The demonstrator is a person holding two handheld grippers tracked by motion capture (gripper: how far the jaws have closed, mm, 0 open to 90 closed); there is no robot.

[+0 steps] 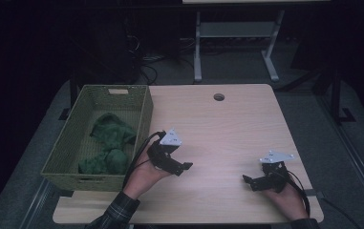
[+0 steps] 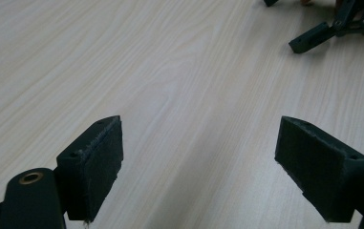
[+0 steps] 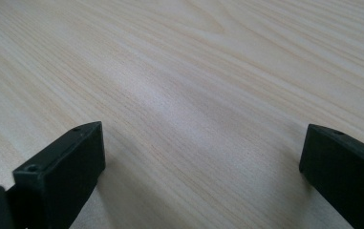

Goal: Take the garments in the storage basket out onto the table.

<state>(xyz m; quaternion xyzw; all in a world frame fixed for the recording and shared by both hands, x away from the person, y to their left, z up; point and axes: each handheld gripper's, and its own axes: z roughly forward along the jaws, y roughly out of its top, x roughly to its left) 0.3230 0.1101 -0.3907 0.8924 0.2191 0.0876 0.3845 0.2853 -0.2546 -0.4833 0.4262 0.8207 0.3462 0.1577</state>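
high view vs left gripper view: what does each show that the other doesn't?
High view alone: the green basket at the table's left edge, holding green cloth, and the tabletop hole. Left gripper view alone: the left hand-held gripper pads close up, jaws wide apart, nothing between. Shared: the wooden table and the right hand-held gripper.

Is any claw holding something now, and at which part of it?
Nothing is held. The left claw and the right claw both stand open over the bare table; the green cloth lies in the basket.
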